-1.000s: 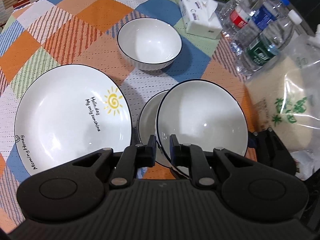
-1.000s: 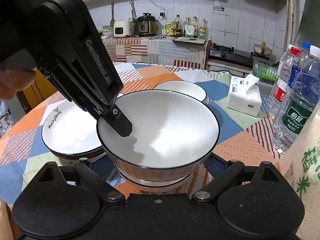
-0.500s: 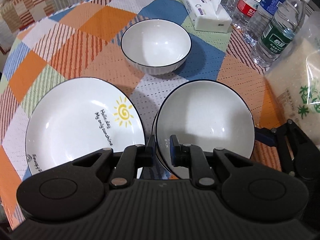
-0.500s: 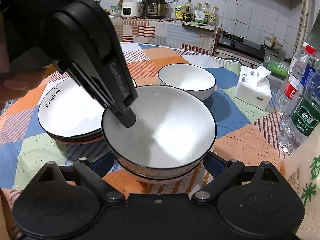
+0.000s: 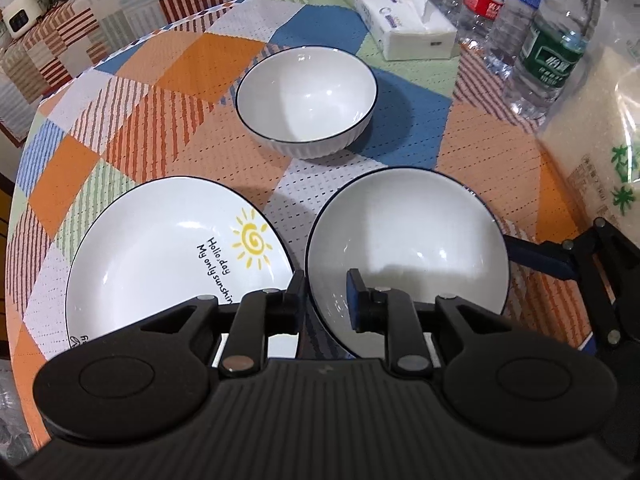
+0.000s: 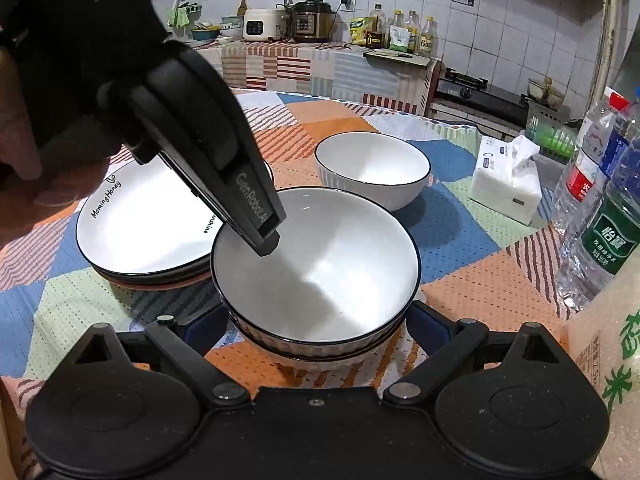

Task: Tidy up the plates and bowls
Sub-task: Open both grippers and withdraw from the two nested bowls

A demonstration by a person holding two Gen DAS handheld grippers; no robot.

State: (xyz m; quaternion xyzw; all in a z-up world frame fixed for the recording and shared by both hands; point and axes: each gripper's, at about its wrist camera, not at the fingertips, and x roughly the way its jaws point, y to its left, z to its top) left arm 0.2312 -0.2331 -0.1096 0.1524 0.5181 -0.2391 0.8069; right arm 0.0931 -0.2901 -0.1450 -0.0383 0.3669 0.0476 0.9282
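Observation:
A white bowl with a dark rim (image 5: 408, 240) (image 6: 320, 272) sits nested in another bowl (image 6: 316, 354) on the patchwork tablecloth. My left gripper (image 5: 326, 296) straddles its near rim with the jaws parted, one finger inside (image 5: 354, 300) and one outside; it also shows in the right wrist view (image 6: 266, 236). My right gripper (image 6: 316, 320) is open with its fingers on either side of the lower bowl. A third bowl (image 5: 306, 102) (image 6: 372, 170) stands farther back. A stack of sun-print plates (image 5: 176, 256) (image 6: 140, 228) lies to the left.
A tissue box (image 5: 404, 26) (image 6: 506, 184), several water bottles (image 5: 548, 52) (image 6: 600, 208) and a bag of rice (image 5: 600, 152) (image 6: 604, 356) stand along the right. A kitchen counter with cookers (image 6: 304, 20) is behind the table.
The left gripper lowered the bowl into the bowl below it and its jaws have opened off the rim. The right gripper stays open around the lower bowl.

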